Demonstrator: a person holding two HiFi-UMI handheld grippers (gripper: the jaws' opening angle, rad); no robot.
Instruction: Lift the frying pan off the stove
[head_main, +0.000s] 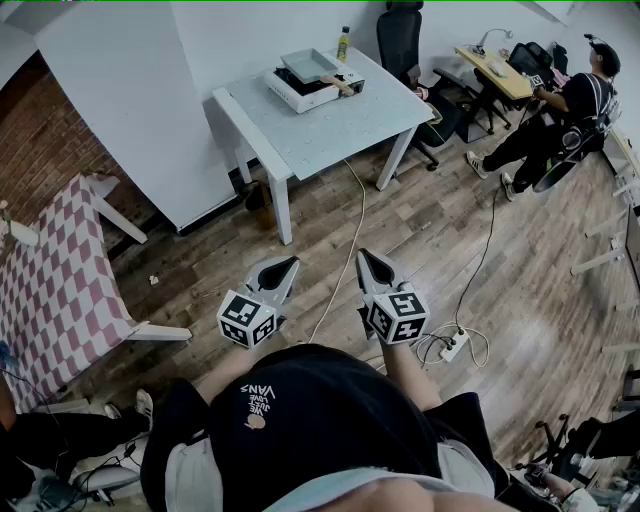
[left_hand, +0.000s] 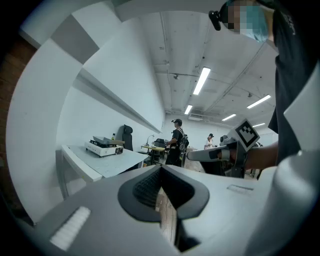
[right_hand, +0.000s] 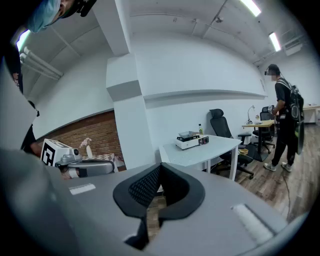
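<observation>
The left gripper (head_main: 288, 264) and right gripper (head_main: 364, 258) have their jaws pinched together on nothing. At twelve o'clock, well apart, the frying pan (head_main: 310, 65) seemingly rests on the stove (head_main: 290, 95).

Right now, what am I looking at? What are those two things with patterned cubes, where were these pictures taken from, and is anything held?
No robot: a person holds a gripper in each hand, the left gripper and right gripper; the cubes belong to them. One picture is from a camera on the person's head, the others from each gripper. Both pairs of jaws are closed on nothing. Ahead, a table carries a stove with the frying pan on it, and a bottle.
</observation>
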